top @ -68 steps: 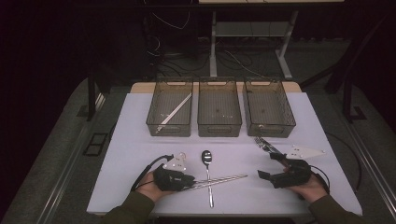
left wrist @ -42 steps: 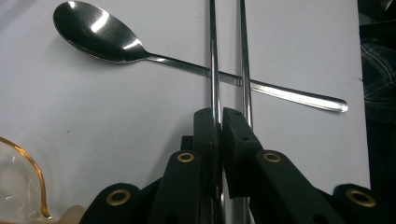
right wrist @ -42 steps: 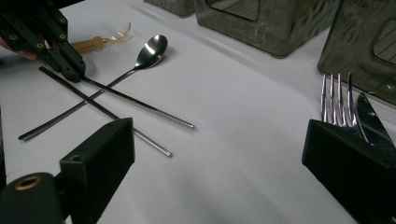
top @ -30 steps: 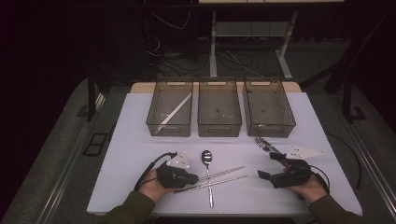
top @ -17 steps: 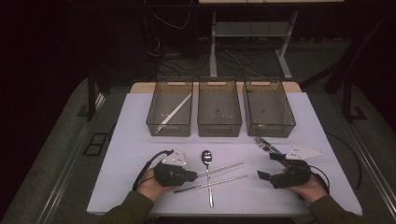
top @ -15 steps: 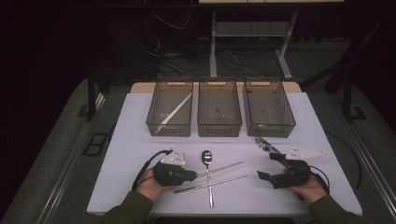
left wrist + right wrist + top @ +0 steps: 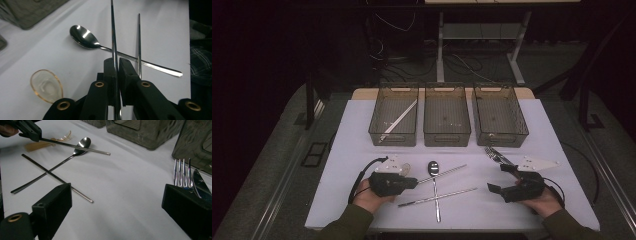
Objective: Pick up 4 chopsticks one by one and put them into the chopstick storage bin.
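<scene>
Chopstick (image 7: 113, 37) sits clamped in the left gripper (image 7: 116, 75) — long axis straight ahead of the jaws, toward the right gripper (image 7: 504, 178), whose jaws gape empty.

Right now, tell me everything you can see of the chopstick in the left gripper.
The chopstick is a slim, straight, shiny rod, metal by its look. The left gripper is shut on one end of it. In the right gripper view it seems lifted off the white table, its free end passing over the neck of the spoon. The second chopstick lies apart beside it, crossing the spoon's handle.
</scene>
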Demonstrator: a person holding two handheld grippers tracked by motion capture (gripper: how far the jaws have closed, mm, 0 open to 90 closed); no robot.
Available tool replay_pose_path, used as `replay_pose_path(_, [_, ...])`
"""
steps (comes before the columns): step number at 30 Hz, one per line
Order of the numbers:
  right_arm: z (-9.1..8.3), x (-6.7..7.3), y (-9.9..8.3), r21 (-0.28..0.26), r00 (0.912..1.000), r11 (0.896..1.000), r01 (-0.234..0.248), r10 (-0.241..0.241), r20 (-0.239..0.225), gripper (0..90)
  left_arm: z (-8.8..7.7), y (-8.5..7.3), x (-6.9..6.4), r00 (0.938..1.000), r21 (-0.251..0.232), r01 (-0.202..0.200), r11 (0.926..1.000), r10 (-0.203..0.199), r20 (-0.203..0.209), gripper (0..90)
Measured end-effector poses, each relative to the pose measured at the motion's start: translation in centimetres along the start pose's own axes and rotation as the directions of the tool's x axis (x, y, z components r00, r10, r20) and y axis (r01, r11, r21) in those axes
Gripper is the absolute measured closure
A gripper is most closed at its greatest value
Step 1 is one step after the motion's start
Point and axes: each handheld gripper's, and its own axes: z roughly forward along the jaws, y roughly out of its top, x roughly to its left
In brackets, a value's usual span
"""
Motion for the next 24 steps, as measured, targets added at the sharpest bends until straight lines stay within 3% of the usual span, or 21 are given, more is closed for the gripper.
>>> replay_pose_path(13, [0.0, 0.0, 0.0, 0.001, 1.0, 1.0, 0.0, 0.0, 0.0, 9.5, -2.1, -0.3, 0.9, 0.9974, -0.064, 0.021, 0.9977, -0.025, -0.068, 84.6])
replay_pose_path(24, [0.0, 0.0, 0.0, 0.001, 1.0, 1.0, 0.0, 0.0, 0.001, 9.5, -4.0, -0.6, 1.8, 0.9909, -0.124, 0.051, 0.991, -0.065, -0.118, 84.7])
